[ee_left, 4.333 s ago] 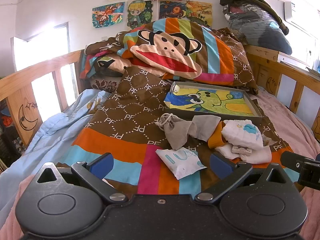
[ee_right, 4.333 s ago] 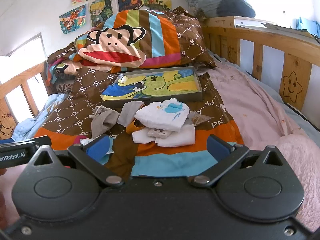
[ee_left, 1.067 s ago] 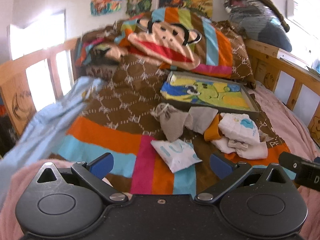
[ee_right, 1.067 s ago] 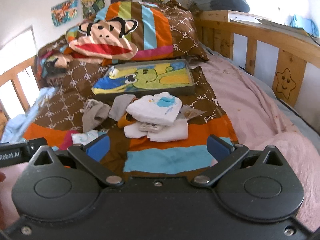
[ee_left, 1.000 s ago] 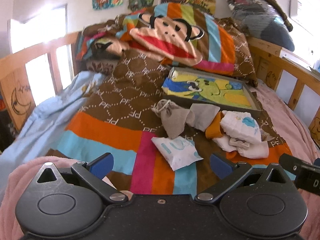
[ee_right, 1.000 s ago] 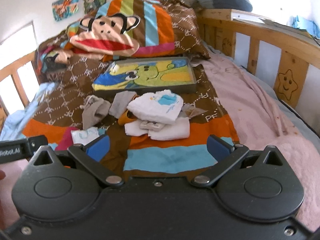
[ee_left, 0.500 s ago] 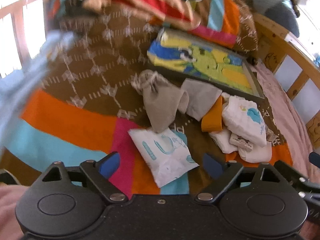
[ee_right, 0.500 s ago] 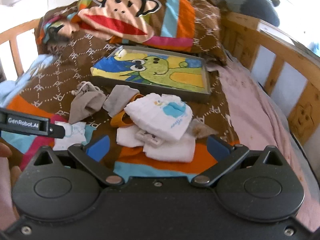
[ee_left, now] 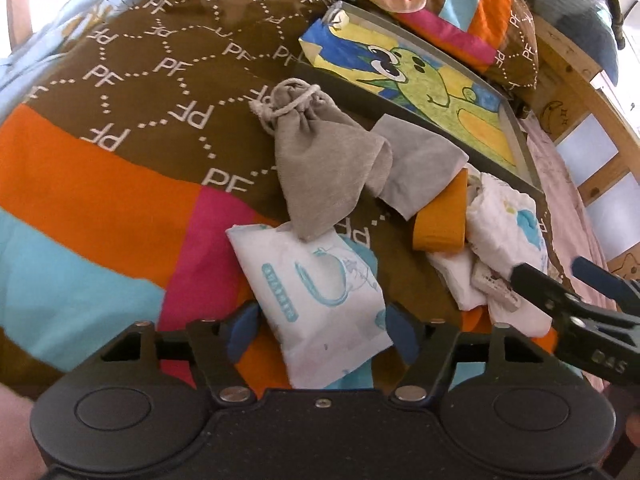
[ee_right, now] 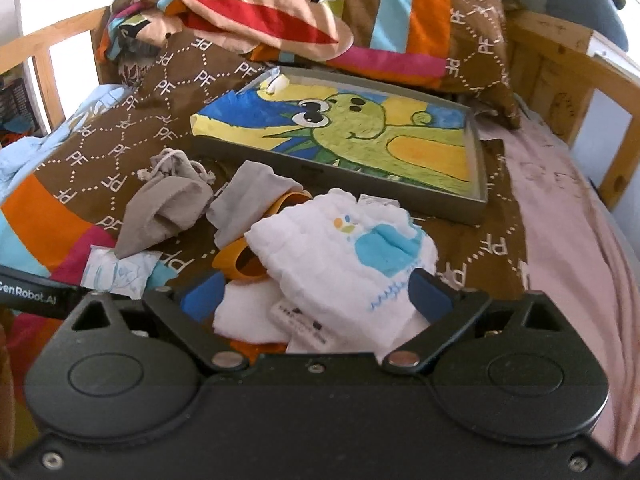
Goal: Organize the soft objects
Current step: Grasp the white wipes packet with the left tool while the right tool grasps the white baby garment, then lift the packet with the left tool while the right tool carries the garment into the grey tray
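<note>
Soft things lie on the striped bed cover. My left gripper is open, its blue pads on either side of a white tissue pack. A grey drawstring pouch, a grey cloth and an orange band lie beyond it. My right gripper is open around a white folded diaper that rests on white cloths. The pouch and the tissue pack show at the left of the right wrist view. A grey tray with a green cartoon drawing sits behind.
A monkey-print pillow is piled at the head of the bed. Wooden bed rails run along the right, and another rail along the left. A pink blanket covers the right side.
Both grippers have come forward and down onto the pile. The left jaws have narrowed around the tissue pack. The right jaws now straddle the diaper.
</note>
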`<control>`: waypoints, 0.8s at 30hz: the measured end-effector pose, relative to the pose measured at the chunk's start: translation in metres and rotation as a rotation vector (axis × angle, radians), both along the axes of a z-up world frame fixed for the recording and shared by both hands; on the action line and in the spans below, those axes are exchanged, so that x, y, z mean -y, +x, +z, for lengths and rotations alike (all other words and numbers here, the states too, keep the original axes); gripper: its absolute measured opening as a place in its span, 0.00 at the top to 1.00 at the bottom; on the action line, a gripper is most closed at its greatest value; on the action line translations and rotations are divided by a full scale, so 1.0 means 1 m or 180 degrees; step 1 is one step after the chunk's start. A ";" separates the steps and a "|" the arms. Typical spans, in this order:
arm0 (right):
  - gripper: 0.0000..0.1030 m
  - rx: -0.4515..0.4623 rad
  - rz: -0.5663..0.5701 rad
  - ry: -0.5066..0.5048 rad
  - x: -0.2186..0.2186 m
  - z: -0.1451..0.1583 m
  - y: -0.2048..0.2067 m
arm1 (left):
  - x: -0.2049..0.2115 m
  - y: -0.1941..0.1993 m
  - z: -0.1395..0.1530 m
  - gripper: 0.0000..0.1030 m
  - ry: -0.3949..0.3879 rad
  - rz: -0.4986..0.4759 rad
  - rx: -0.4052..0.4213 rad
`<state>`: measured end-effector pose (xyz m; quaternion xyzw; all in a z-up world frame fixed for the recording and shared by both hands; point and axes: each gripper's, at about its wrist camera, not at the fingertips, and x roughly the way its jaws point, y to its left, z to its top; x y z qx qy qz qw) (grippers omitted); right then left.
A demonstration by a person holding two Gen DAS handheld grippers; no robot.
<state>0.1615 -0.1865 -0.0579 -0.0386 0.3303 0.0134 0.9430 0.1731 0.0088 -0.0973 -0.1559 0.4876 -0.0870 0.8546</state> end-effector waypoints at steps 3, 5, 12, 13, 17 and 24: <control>0.22 -0.0038 0.0031 -0.0045 -0.001 -0.012 0.016 | 0.001 0.007 -0.005 0.41 -0.0082 0.0002 -0.0008; 0.27 -0.0057 0.0012 -0.0071 -0.001 -0.019 0.026 | 0.001 0.010 -0.007 0.44 -0.0151 -0.0002 0.0002; 0.55 -0.0191 -0.0016 -0.0040 0.000 -0.032 0.039 | 0.003 0.015 -0.012 0.63 -0.0266 -0.0026 0.0060; 0.59 -0.0186 -0.0013 -0.0016 0.001 -0.033 0.038 | 0.003 0.015 -0.011 0.68 -0.0272 -0.0024 0.0073; 0.80 -0.0154 -0.0025 -0.0020 0.001 -0.032 0.032 | 0.003 0.013 -0.008 0.77 -0.0265 -0.0035 0.0136; 0.94 -0.0071 0.0030 0.0028 -0.001 -0.024 0.017 | 0.002 0.001 0.004 0.90 -0.0281 -0.0097 0.0374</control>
